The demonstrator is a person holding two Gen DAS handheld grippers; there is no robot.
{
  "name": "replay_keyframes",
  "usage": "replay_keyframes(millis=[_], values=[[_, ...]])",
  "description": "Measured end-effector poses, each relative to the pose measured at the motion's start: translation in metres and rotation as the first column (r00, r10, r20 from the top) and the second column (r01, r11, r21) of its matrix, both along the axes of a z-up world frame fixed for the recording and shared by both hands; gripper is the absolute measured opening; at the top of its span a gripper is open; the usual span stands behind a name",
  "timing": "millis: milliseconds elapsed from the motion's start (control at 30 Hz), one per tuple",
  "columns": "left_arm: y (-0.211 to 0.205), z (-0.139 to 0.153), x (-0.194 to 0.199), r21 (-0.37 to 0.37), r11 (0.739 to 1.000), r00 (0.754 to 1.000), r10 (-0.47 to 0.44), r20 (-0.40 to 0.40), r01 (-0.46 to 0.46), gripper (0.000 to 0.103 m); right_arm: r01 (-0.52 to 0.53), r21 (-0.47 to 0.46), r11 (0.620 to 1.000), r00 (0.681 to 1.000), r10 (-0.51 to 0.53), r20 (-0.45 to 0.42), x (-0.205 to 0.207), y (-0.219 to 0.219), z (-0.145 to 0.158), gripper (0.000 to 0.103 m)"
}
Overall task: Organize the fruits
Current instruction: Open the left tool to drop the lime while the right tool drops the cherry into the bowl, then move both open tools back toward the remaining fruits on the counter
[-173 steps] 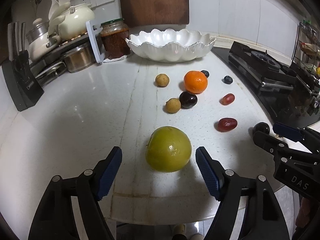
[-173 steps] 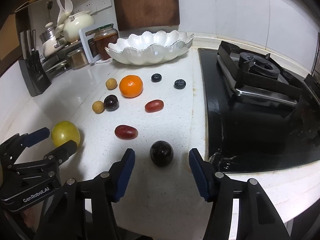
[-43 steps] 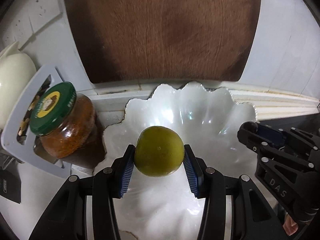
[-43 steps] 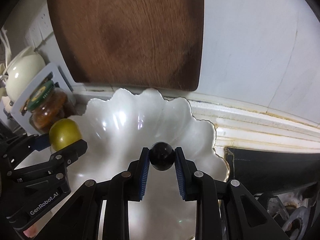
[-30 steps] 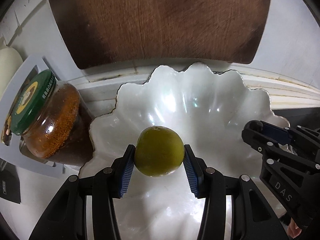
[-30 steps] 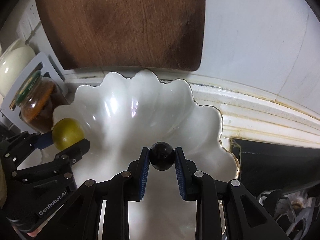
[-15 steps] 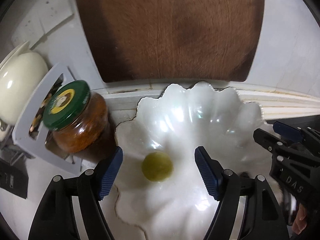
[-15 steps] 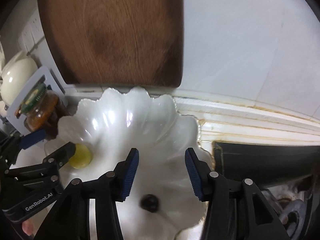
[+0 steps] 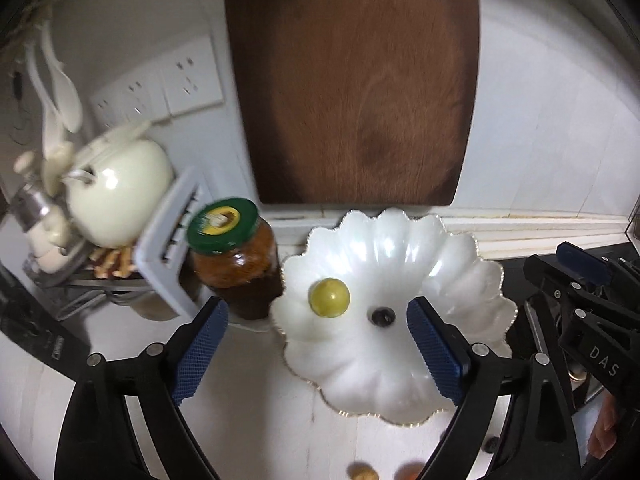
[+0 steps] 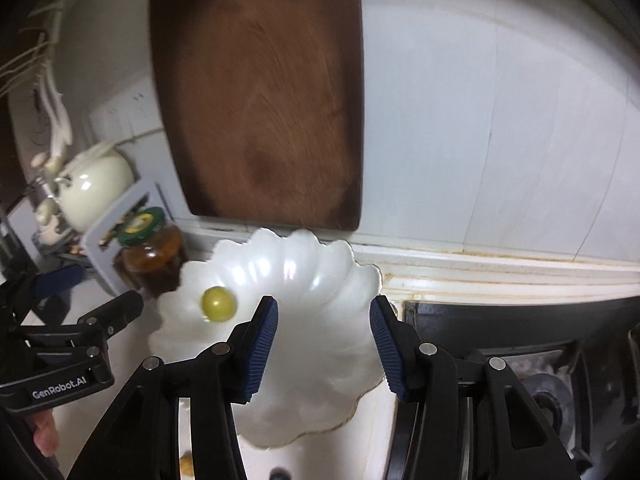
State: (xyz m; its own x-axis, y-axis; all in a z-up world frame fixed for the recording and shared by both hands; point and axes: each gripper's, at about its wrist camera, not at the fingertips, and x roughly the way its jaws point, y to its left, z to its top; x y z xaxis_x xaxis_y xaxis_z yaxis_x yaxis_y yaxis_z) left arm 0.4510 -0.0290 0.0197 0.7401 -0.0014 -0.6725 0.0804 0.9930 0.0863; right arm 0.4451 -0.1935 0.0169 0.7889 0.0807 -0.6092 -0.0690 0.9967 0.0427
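The white scalloped bowl (image 9: 384, 380) holds a green round fruit (image 9: 330, 297) and a small dark fruit (image 9: 383, 316), side by side. My left gripper (image 9: 317, 307) hangs above the bowl's near side; its jaws are opening wide and nothing is between the pads. In the right wrist view the bowl (image 10: 312, 272) shows the green fruit (image 10: 218, 304); the dark one is hidden there. My right gripper (image 10: 324, 306) is open and empty over the bowl. Each gripper shows at the edge of the other's view: right gripper (image 9: 552, 260), left gripper (image 10: 104, 288).
A dark wooden cutting board (image 9: 352, 100) leans on the wall behind the bowl. A green-lidded jar (image 9: 234, 264), a grey rack (image 9: 168, 248) and a cream teapot (image 9: 120, 196) stand to the left. The black stove (image 10: 520, 340) lies right. Loose fruits (image 9: 362, 474) remain on the counter.
Both grippers let go of their fruits, which now lie in the bowl. Both have opened, lifted and pulled back, so the bowl looks smaller and lower.
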Motion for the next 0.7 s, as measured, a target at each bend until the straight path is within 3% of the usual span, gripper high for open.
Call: replay_keyframes(millis=[100,333,700], values=[[0.002,0.012,-0.024,0.015,1.0,0.999,-0.01,0.043,0.01,0.094,-0.003,-0.016,1.0,0.999,0.003,0.037,-0.016,0.005,0.009,0.057],[0.008,0.031,-0.072,0.048,0.999,0.992,-0.027,0.122,0.021,0.094,-0.019,-0.041,0.999,0.995,0.023,0.093,-0.06,0.012,0.024,0.058],[0.023,0.041,-0.121,0.001,0.999,0.988,-0.053,0.143,0.054,0.094,-0.065,-0.038,0.997,0.989,0.069,0.134,-0.109,0.026,0.028,0.058]])
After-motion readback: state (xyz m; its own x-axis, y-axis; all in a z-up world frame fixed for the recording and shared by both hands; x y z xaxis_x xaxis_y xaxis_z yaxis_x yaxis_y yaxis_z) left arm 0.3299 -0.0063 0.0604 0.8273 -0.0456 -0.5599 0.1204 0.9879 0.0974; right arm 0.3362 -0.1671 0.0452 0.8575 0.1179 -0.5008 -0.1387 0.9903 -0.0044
